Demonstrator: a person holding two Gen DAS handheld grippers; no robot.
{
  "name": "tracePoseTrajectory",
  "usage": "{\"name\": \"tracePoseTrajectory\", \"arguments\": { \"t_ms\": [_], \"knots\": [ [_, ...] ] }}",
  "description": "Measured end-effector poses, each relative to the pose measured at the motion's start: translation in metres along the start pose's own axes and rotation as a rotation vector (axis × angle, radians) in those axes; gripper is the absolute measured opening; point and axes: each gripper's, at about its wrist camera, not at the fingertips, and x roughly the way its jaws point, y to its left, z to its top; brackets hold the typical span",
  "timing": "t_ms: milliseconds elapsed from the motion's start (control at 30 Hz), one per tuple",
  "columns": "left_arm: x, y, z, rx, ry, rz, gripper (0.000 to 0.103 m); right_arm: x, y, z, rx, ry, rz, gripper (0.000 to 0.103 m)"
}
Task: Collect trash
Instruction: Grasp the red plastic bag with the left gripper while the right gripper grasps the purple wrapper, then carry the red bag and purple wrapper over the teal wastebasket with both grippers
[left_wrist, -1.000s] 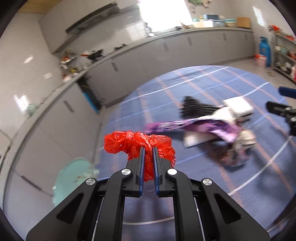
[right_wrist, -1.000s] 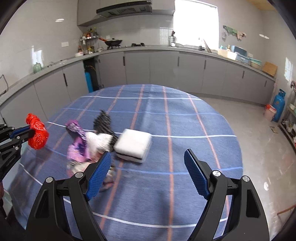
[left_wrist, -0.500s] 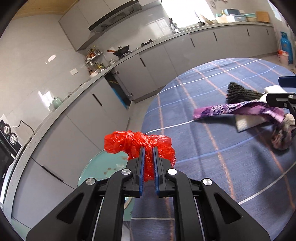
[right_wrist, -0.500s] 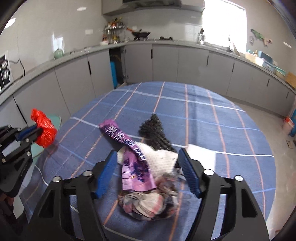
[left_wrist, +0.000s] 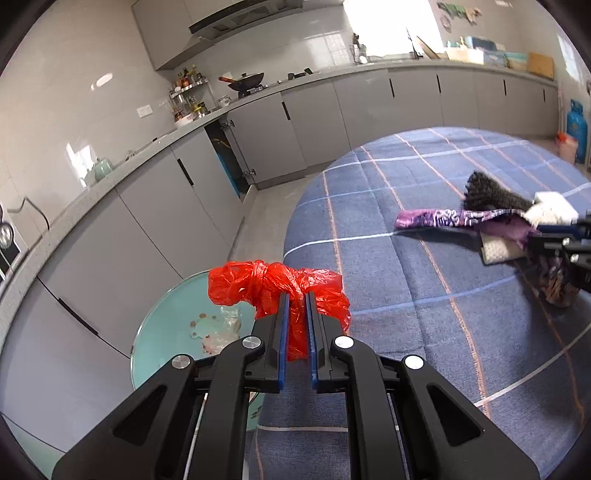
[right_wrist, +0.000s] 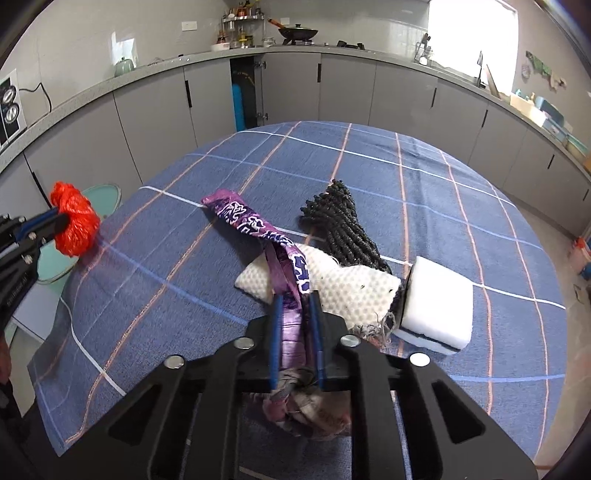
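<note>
The left tool (left_wrist: 295, 306) is pinched tight on a knotted red plastic bag (left_wrist: 273, 288), its blue pads (left_wrist: 282, 325) pressed into the crinkled plastic. It hangs at the left edge of the tabletop (left_wrist: 406, 295), which wears a blue checked cloth with orange and white lines. Below the bag, on the floor side, sits a round pale-green bin (left_wrist: 166, 332) with a few scraps lying inside it.

Over on the right, the right tool (right_wrist: 295, 321) has its jaws clamped narrow on a purple patterned strip of cloth (right_wrist: 255, 225). The strip runs from between the pads away to the far left across the cloth-covered tabletop (right_wrist: 166, 266). Under the tool lies a crumpled bundle of plaid rag (right_wrist: 306, 410), touching the strip. Just beyond the fingers is a white bumpy foam sheet (right_wrist: 351, 288), with the purple strip draped over it. A black knotted scrubby piece (right_wrist: 343, 225) lies on the far side, touching the foam. A white block of sponge (right_wrist: 437, 306) sits to the right, just beside the foam.

From the right tool's side, the red bag shows at the far left edge, over the green bin. Grey cabinets (right_wrist: 295, 85) line the wall behind, with a wok (right_wrist: 297, 33) on the counter.
</note>
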Motion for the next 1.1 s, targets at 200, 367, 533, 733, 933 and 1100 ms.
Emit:
{"name": "tracePoseTrajectory", "arguments": {
  "t_ms": [200, 367, 533, 733, 933, 1100],
  "knots": [
    [-0.004, 0.013, 0.004, -0.102, -0.004, -0.007, 0.009, -0.021, 0.009, 0.007, 0.013, -0.071, -0.016, 0.011],
    [-0.013, 0.021, 0.007, -0.104, -0.029, 0.039, 0.009, -0.034, 0.02, 0.019, -0.009, -0.117, -0.005, 0.011],
    [-0.016, 0.03, 0.005, -0.093, -0.031, 0.08, 0.009, -0.038, 0.04, 0.028, -0.039, -0.151, 0.026, 0.011],
    [-0.013, 0.055, 0.001, -0.109, -0.018, 0.136, 0.009, -0.035, 0.065, 0.04, -0.076, -0.161, 0.056, 0.011],
    [-0.006, 0.081, -0.005, -0.138, 0.001, 0.17, 0.009, -0.031, 0.091, 0.05, -0.111, -0.166, 0.082, 0.011],
    [0.001, 0.103, -0.005, -0.155, 0.016, 0.199, 0.009, -0.026, 0.113, 0.057, -0.143, -0.169, 0.107, 0.011]
  ]
}}
